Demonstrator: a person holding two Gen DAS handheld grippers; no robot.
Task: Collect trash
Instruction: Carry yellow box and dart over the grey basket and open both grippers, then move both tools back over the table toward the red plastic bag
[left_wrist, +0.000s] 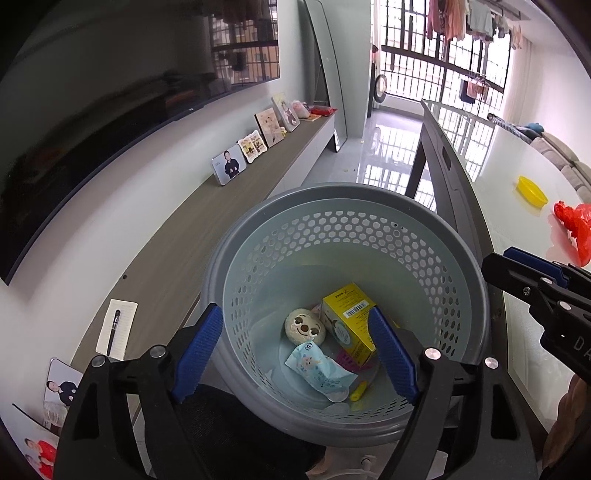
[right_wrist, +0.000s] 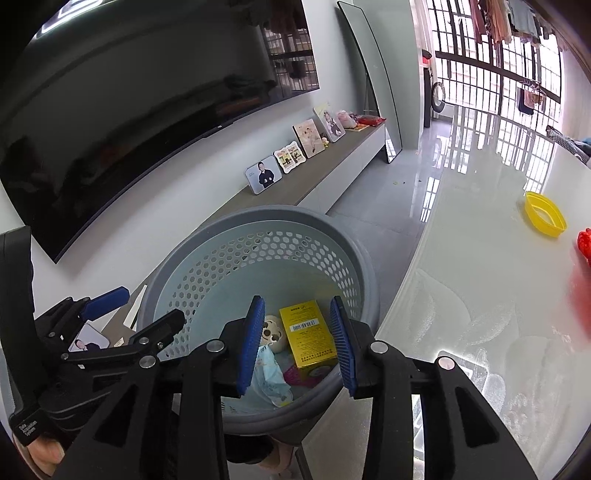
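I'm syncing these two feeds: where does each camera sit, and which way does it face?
Left wrist: on the left gripper, looking down into the basket; the right gripper shows at right.
Right wrist: on the right gripper, above the basket's table-side rim; the left gripper and a hand show.
Shared: basket, yellow box, yellow lid.

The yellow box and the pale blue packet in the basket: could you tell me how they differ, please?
The yellow box is a rigid carton with a barcode, propped at a tilt; the pale blue packet is a soft, crumpled pouch with a cartoon print, lying flat. The box looks bulkier than the packet. Both lie at the bottom of the perforated grey basket, beside a plush face.
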